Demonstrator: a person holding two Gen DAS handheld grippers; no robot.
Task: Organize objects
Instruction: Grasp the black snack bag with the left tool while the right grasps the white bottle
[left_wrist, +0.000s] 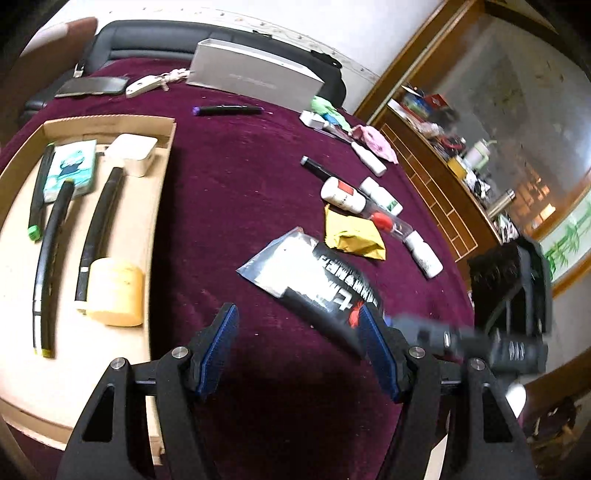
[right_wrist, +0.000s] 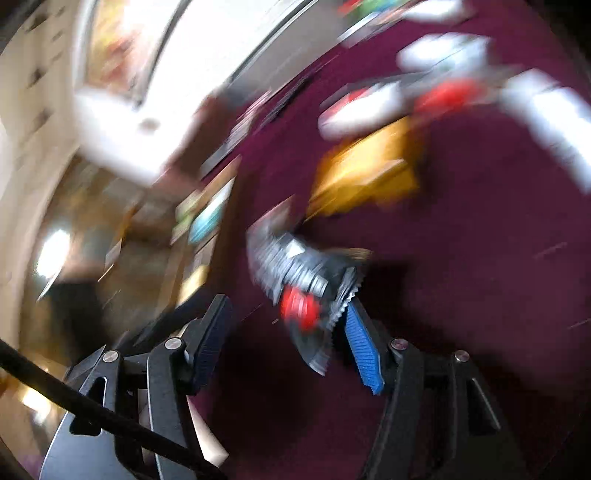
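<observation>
A cardboard tray (left_wrist: 162, 192) sits at the left on the maroon cloth, holding several black pens, a teal packet (left_wrist: 70, 170), a white box (left_wrist: 131, 153) and a yellow roll (left_wrist: 116, 291). A silver and black foil packet (left_wrist: 314, 280) lies in the middle, a yellow packet (left_wrist: 352, 234) behind it. My left gripper (left_wrist: 299, 321) is open and empty, its right finger at the foil packet's near end. The right wrist view is heavily blurred. My right gripper (right_wrist: 286, 314) is open, with the foil packet (right_wrist: 295, 273) between and beyond its fingers. It also shows blurred in the left wrist view (left_wrist: 480, 339).
White bottles (left_wrist: 341, 194), a red-capped tube (left_wrist: 388, 221), a black pen (left_wrist: 227, 109), a pink cloth (left_wrist: 373, 140) and a grey box (left_wrist: 251, 74) lie scattered on the cloth. A phone (left_wrist: 92, 86) and keys (left_wrist: 147, 83) lie at the back. A cluttered wooden shelf (left_wrist: 443, 147) stands to the right.
</observation>
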